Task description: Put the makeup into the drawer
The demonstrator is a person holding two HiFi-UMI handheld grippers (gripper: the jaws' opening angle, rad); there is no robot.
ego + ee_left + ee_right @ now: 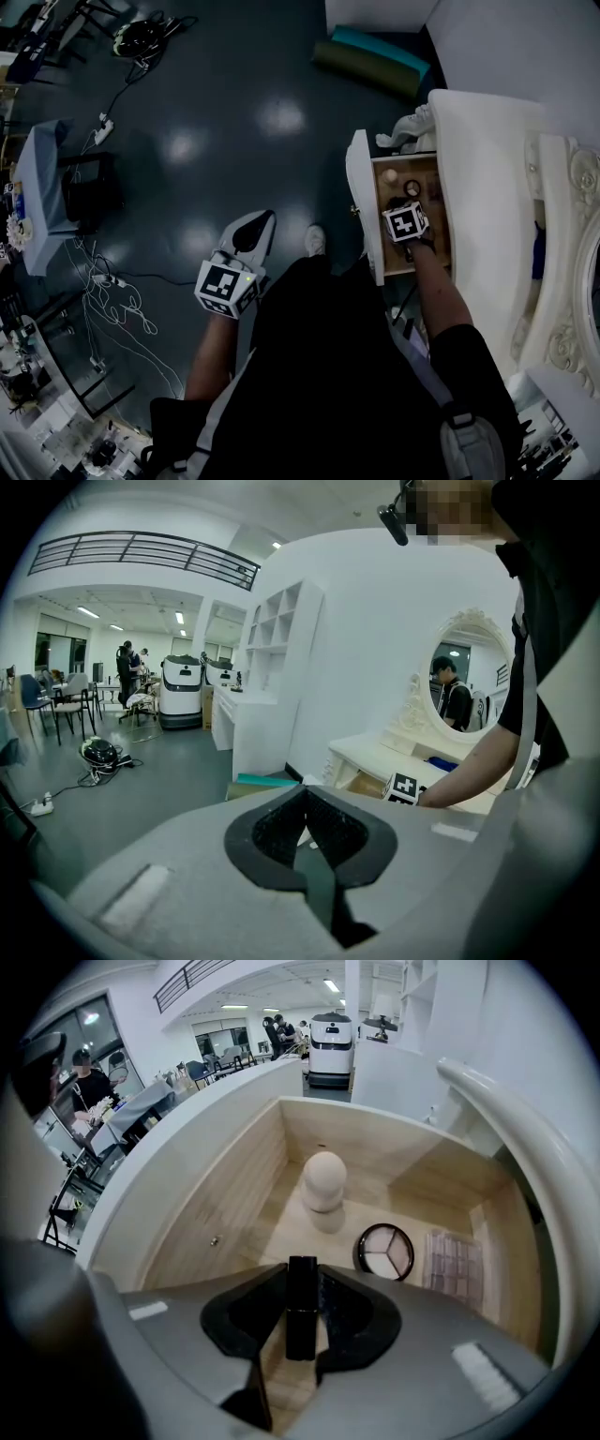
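Drawer (225, 1176) with sponge (323, 1180), compact (385, 1251), palette (454, 1262)

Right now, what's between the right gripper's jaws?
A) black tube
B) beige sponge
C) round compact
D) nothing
A: the right gripper has its jaws closed on a black tube over the open drawer, while the round compact and beige sponge lie on the drawer floor.

Site: robotics lab or test hall, staged bedroom corner | Landmark: white carved dressing table (487, 150), oval mirror (466, 682) | Beside it: white shelving (277, 621) | Across the floor from it: loose cables (112, 291), chairs (70, 705), white wheeled machines (178, 691), possibly service robots | Above: mezzanine railing (141, 555)
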